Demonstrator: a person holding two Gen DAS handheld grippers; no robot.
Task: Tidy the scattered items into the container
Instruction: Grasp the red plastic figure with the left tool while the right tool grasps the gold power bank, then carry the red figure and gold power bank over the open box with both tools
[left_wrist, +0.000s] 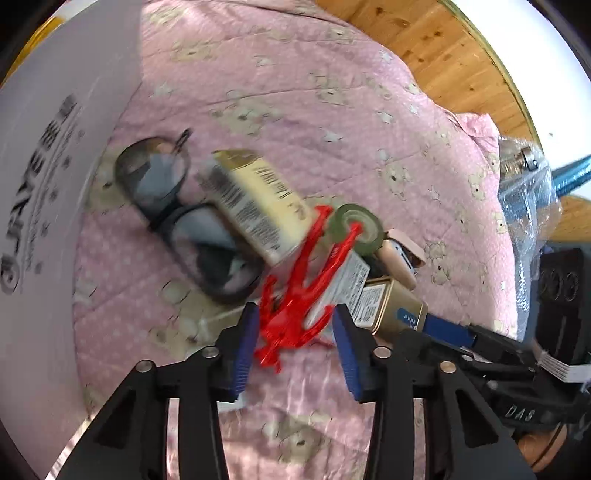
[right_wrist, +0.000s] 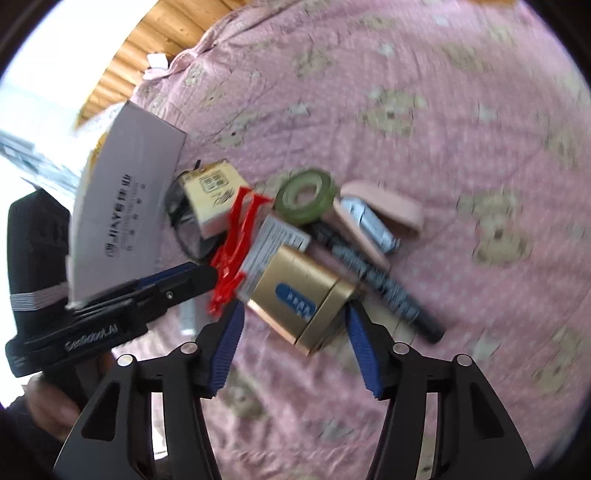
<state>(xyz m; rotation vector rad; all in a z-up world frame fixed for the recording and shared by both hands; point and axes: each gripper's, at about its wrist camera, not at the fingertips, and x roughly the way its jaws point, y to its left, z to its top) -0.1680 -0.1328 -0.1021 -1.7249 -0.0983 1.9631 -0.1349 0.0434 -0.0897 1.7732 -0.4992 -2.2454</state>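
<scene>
A home bedroom: a bed spread with a pink quilt (right_wrist: 424, 92) printed with little bears and stars, and a knotty pine-board wall (left_wrist: 443, 48) beyond it, ahead of the hand-held gripper.

The left gripper (left_wrist: 295, 332) hung low with its jaws spread apart, the blue pads (left_wrist: 243, 350) facing each other across a wide gap and closed on nothing. The right gripper (right_wrist: 295, 339) was likewise spread wide, its blue pads (right_wrist: 364, 350) angled outward, and it reached in from the right side of the left wrist view. A hand (right_wrist: 55, 410) gripped the handle beneath the left gripper's black body.
</scene>
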